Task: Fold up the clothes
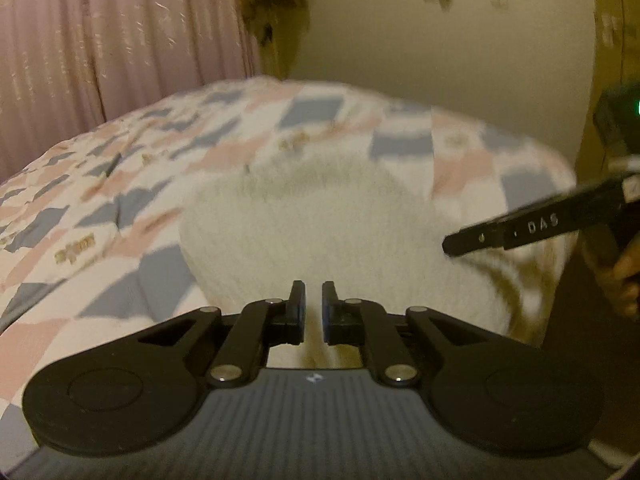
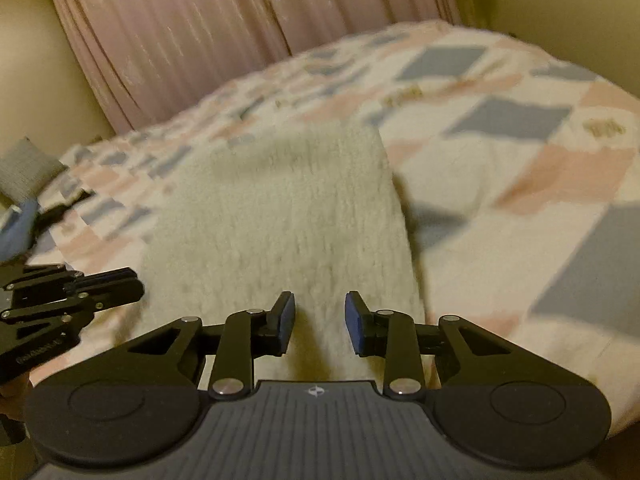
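I hold my left gripper (image 1: 313, 308) low over the near end of the cream fleece garment (image 1: 320, 224), its jaws drawn close with only a thin slit between the blue pads, and nothing caught in that slit that I can see. My right gripper (image 2: 320, 322) hovers over the same garment (image 2: 280, 216), jaws parted wider, also holding nothing.

The garment lies as a folded, roughly rectangular pile on the patchwork bedspread (image 2: 520, 160), running away from me toward the pink curtain (image 2: 200, 32). From the right wrist view its far edge is straight and its right edge drops cleanly to the bedspread, casting a dark shadow there. Its near edge runs under both grippers; I cannot tell exactly where it ends.

To the right of the garment the bedspread is bare and wide. To the left my other gripper (image 2: 100, 284) sits just beside the garment's left edge. From the left wrist view the right gripper's finger (image 1: 520, 228) reaches in over the garment's right side. Beyond the bed stands a plain wall (image 1: 440, 40).
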Tool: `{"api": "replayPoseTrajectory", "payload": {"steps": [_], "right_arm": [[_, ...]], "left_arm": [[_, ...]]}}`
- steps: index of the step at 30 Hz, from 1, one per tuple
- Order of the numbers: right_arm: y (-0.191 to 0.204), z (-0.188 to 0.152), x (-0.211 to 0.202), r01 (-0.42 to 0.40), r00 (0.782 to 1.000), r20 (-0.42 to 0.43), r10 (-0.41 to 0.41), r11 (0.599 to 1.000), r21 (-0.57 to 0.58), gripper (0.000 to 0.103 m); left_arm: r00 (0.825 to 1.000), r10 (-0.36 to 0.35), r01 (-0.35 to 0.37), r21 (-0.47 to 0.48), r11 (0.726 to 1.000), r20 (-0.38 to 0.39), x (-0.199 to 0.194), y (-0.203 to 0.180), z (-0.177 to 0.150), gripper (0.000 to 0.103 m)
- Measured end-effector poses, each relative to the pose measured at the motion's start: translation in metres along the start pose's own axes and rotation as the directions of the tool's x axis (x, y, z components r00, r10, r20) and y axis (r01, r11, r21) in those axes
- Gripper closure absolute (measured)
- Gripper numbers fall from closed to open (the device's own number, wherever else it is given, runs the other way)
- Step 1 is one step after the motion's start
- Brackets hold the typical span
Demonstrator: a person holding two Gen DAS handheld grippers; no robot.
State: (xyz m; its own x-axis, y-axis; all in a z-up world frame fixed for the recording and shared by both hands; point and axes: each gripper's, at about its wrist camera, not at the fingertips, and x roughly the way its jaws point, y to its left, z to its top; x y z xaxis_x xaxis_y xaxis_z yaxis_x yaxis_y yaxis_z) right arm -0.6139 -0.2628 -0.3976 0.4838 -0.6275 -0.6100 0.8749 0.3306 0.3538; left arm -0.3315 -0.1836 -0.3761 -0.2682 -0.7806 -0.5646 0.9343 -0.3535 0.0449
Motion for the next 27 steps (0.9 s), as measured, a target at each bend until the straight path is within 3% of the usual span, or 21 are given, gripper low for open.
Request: {"api": "replayPoseTrajectory", "payload": {"steps": [3,7,11,15,16,19,21,27], "right_arm": [[0.001,0.039,0.006,0.018,0.996,0.090,-0.015,0.999,-0.038,0.070],[0.006,0.086,0.044,0.033,0.987,0.160,-0.015,0.993,-0.110,0.070],[0.003,0.104,0.103,0.049,0.996,0.079,-0.036,0.985,-0.164,0.071],[-0.010,0.087,0.156,0.121,0.986,-0.090,-0.141,0.973,-0.196,0.077],[-0.014,0.081,0.160,0.131,0.984,-0.096,-0.151,0.973,-0.189,0.077],[-0.024,0.079,0.154,0.114,0.988,-0.091,-0.125,0.987,-0.117,0.077],[-0.028,0.082,0.141,0.100,0.991,-0.080,-0.107,0.991,-0.088,0.077],[-0.025,0.066,0.041,0.014,0.998,0.060,-0.012,0.999,-0.030,0.073]], "left_arm": [[0.998,0.035,-0.033,-0.054,0.998,0.045,0.005,0.025,0.023,0.096],[0.994,0.097,-0.095,-0.054,0.994,0.042,0.034,0.044,0.046,0.096],[0.990,0.136,-0.139,-0.072,0.988,-0.044,0.079,0.057,0.046,0.097],[0.985,0.154,-0.156,-0.031,0.987,-0.080,0.103,0.052,0.036,0.098],[0.984,0.158,-0.159,-0.008,0.987,-0.077,0.106,0.047,0.034,0.098],[0.978,0.190,-0.185,0.062,0.981,-0.081,0.113,0.037,0.028,0.098],[0.977,0.195,-0.191,0.059,0.980,-0.082,0.108,0.038,0.031,0.098],[0.989,0.146,-0.146,-0.044,0.988,0.009,0.038,0.036,0.032,0.095]]}}
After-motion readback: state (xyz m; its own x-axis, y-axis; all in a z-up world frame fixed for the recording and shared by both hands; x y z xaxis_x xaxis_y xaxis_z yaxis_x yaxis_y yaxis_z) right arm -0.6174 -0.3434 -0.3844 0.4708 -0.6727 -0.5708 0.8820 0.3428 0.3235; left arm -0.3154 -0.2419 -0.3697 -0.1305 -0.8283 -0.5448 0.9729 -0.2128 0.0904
